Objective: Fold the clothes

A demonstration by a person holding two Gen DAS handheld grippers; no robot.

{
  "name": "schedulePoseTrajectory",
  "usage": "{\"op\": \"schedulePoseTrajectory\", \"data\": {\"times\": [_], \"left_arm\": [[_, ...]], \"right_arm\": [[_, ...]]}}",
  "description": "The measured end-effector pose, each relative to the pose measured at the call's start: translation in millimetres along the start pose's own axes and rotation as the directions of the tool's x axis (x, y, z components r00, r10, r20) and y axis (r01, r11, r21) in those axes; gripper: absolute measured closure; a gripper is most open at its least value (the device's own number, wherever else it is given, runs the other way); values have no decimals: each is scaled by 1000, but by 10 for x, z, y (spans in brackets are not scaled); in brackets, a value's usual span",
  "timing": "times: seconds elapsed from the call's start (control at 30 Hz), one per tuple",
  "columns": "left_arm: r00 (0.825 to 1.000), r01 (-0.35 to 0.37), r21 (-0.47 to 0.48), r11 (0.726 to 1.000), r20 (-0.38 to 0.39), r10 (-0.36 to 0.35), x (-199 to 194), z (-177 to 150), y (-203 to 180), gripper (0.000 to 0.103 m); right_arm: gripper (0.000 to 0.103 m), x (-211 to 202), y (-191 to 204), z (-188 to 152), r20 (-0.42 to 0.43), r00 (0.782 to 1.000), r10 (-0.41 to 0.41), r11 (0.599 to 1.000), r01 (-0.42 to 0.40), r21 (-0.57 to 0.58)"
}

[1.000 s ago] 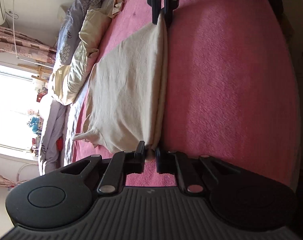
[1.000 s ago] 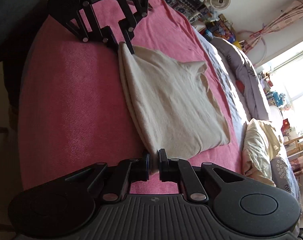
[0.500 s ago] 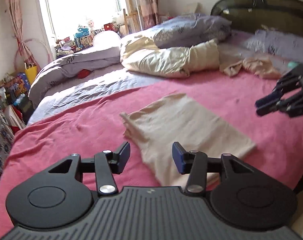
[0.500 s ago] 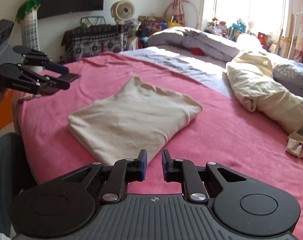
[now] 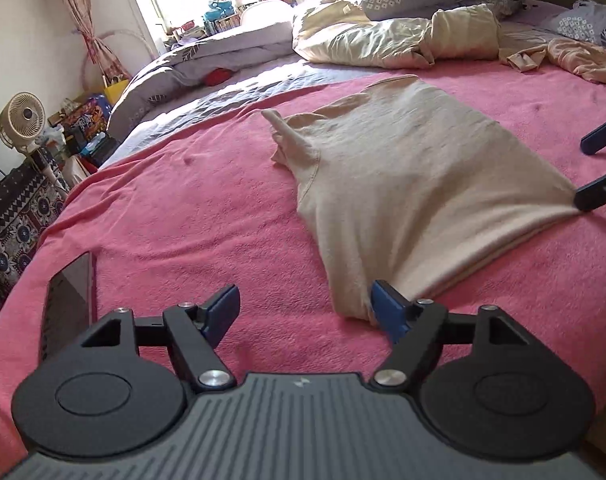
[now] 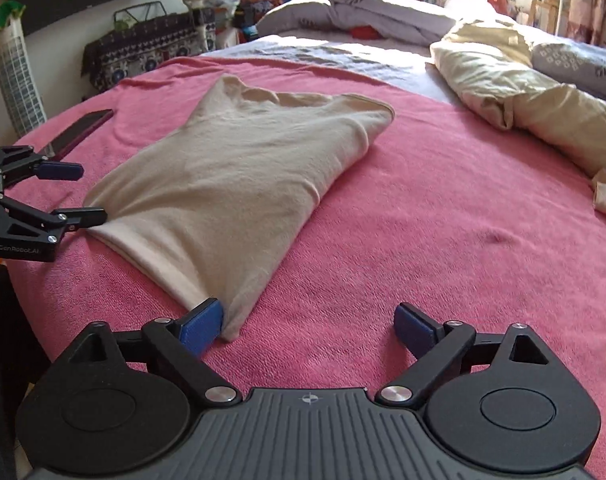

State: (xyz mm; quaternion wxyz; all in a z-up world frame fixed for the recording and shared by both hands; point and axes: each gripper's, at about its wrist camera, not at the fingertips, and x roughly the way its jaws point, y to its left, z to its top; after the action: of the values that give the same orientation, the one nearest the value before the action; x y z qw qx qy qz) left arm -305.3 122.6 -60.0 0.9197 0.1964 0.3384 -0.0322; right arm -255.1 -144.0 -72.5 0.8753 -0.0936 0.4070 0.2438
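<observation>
A folded beige garment [image 5: 403,184] [image 6: 239,176] lies flat on the pink blanket [image 5: 183,220] [image 6: 443,220]. My left gripper [image 5: 305,310] hovers at one near corner of it, its jaws opening, with only blanket between them. The inner pad of its right finger [image 5: 387,312] sits beside the cloth's corner. My right gripper [image 6: 309,320] is at the opposite corner, its jaws also opening and holding nothing; its left finger [image 6: 201,322] rests against the hem. Each gripper shows at the edge of the other's view, the right gripper [image 5: 601,166] and the left gripper [image 6: 73,194].
A dark phone [image 5: 65,304] [image 6: 79,130] lies on the blanket near the left gripper. A cream duvet [image 5: 395,38] [image 6: 523,100], grey bedding [image 6: 355,12] and a peach garment [image 5: 575,58] crowd the far side. A fan [image 5: 21,122] and patterned furniture [image 6: 147,50] stand beyond the bed.
Both grippers were shut on the garment's corners and have let go and opened wide. Both wrists rolled upright, and the garment now lies flat on the blanket.
</observation>
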Motion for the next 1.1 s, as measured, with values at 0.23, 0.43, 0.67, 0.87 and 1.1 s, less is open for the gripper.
{"op": "schedulePoseTrajectory", "data": {"times": [0.23,0.43,0.67,0.87,1.1], "left_arm": [[991,-105,-45,993,84,108,-417,58,322,30],[942,275,-287,918,273,-196,-335,570,196,18],[994,101,-342,934,6,-105,459,332,-255,9],[995,90,-326,941,-2,-96,164,-24,-2,3],[997,-65,-287,956,-59,50,-168,28,98,2]], "right_arm": [[5,-401,-264,143,153,977,150,976,-171,132],[14,-226,-312,645,374,889,263,904,-362,226],[6,474,-141,538,99,995,-8,992,-4,125],[0,357,-224,186,101,994,-40,988,25,150],[0,145,-353,-225,177,983,-57,992,35,124]]}}
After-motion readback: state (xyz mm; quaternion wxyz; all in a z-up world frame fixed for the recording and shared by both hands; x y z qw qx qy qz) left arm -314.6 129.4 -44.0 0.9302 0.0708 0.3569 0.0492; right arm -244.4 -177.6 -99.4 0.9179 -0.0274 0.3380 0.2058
